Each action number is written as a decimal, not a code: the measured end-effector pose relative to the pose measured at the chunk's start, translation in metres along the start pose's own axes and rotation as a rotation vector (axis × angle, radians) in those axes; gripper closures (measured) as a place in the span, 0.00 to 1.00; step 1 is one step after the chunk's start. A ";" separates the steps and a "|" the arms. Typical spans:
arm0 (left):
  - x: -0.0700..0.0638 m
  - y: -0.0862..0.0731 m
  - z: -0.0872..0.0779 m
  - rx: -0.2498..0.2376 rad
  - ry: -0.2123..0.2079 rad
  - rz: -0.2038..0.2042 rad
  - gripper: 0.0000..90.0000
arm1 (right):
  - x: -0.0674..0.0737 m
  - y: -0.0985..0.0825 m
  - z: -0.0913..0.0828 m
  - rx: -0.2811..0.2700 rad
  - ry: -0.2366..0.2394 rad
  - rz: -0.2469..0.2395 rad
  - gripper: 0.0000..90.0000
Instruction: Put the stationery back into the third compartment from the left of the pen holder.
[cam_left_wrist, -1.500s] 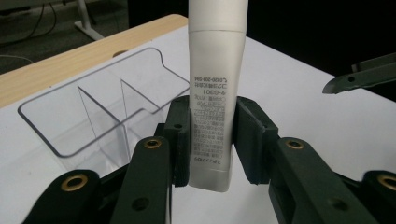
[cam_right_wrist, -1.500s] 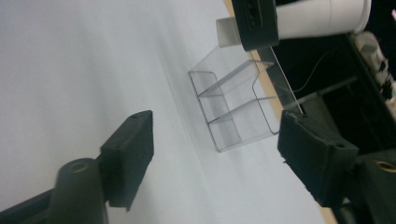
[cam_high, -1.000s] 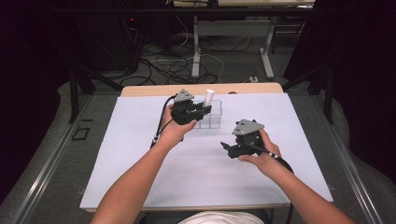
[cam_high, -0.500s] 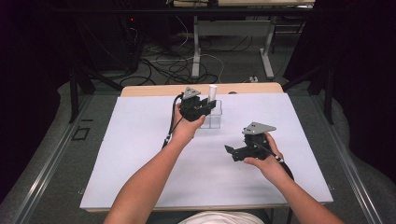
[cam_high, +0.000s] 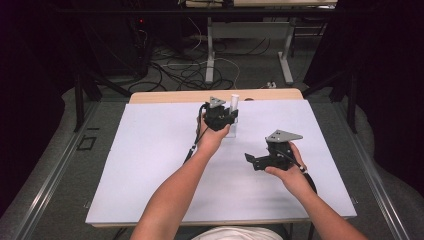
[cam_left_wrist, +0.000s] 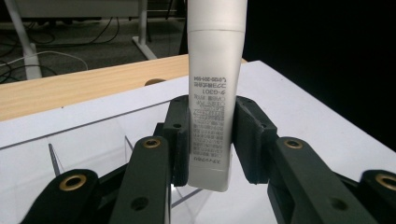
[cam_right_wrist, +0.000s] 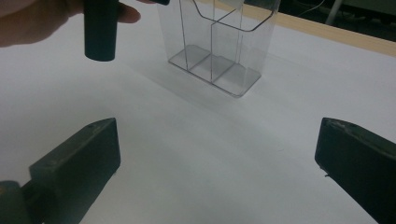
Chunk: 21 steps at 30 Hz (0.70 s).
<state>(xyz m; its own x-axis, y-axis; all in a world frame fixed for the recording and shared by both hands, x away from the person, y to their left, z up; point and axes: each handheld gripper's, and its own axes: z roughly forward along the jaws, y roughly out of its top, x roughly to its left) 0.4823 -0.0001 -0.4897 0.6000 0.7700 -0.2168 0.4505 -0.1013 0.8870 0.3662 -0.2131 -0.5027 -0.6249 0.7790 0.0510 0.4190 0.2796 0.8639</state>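
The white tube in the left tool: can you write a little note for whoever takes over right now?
Left tool: shut on the white tube, held upright above the clear holder.
Right tool: open, holding nothing, over the white mat nearer the person; its jaws have just been opening.
Done: tube picked up and brought to the holder.
Left: probably lower the tube into a compartment, then let go.

1. The white tube stands up straight with tiny black writing on its side, and its bottom end hangs over the clear box.
2. The clear box has small sections and stands on the white table.
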 end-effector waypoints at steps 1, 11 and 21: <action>0.002 -0.001 0.002 -0.006 0.002 0.001 0.77 | 0.000 0.000 0.000 0.000 0.004 0.002 0.00; 0.009 -0.008 0.011 0.011 0.028 0.002 0.77 | 0.001 -0.003 0.002 0.023 0.019 -0.007 0.00; 0.012 -0.013 0.017 0.028 0.053 0.029 0.77 | 0.004 -0.004 0.004 0.025 0.038 0.000 0.01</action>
<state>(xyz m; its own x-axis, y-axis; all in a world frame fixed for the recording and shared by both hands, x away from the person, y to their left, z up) 0.4947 -0.0002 -0.5100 0.5778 0.7986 -0.1688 0.4519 -0.1407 0.8809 0.3653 -0.2088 -0.5080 -0.6493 0.7573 0.0701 0.4351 0.2942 0.8510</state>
